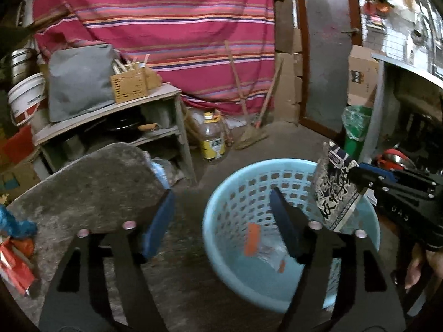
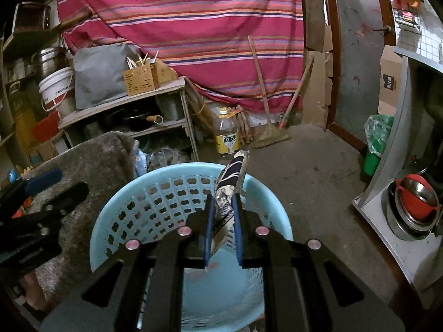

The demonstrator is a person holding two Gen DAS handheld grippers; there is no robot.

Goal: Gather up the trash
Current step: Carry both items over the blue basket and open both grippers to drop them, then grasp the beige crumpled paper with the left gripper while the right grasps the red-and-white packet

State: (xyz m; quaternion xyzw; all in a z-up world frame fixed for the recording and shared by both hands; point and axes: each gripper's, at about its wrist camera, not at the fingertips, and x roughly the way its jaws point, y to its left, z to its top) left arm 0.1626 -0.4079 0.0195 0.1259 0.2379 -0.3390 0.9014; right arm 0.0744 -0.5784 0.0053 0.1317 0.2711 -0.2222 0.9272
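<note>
Wrapper [image 2: 225, 202], pinched by the right gripper [image 2: 223, 215] at frame centre above the basket [image 2: 116, 221], risked snagging its rim; left gripper [image 1: 221, 221] hung spread.

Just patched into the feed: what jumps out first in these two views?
The red striped cloth draped across the back dominates. Below it, the light blue basket sits on the floor with the right gripper above it, shut on a patterned wrapper. The left gripper is open, empty.
</note>
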